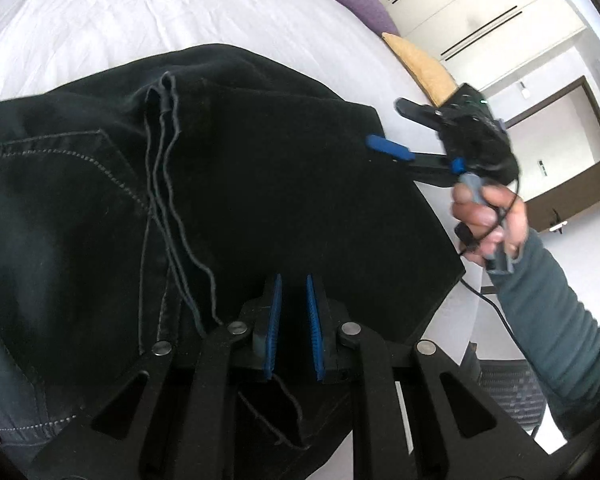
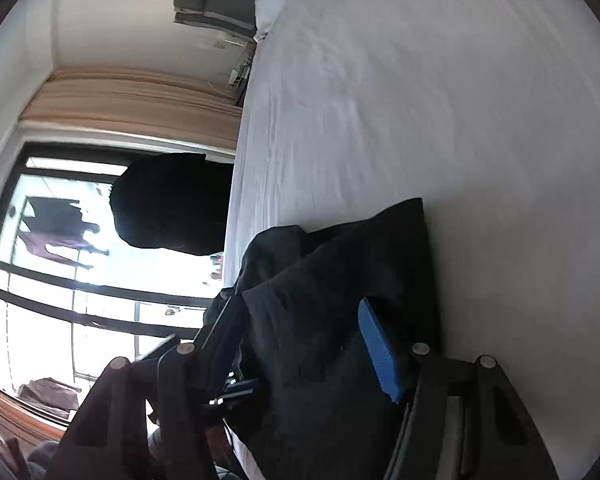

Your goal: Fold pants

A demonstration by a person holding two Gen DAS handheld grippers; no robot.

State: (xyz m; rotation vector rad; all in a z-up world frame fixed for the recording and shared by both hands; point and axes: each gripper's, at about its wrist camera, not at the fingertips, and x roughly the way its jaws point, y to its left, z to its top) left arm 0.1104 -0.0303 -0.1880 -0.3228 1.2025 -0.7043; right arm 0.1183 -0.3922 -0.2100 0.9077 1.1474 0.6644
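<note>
Black pants [image 1: 228, 184] lie partly folded on the white bed [image 1: 160, 12], a back pocket and a seam showing at the left. My left gripper [image 1: 294, 280] hovers just over the near part of the pants, its blue pads a small gap apart with no cloth between them. My right gripper [image 1: 384, 124] is open at the pants' right edge, one blue pad [image 1: 388, 148] over the cloth. In the right wrist view the right gripper [image 2: 296, 304] is wide open around the pants [image 2: 332, 280], with cloth between the fingers, not clamped.
Purple [image 1: 360, 4] and yellow [image 1: 420, 64] pillows lie at the far right of the bed. A wardrobe and doorway [image 1: 560, 120] stand beyond. A mesh chair [image 1: 504, 384] is at the bed's near right. A window [image 2: 60, 272] and curtain lie left of the bed's edge.
</note>
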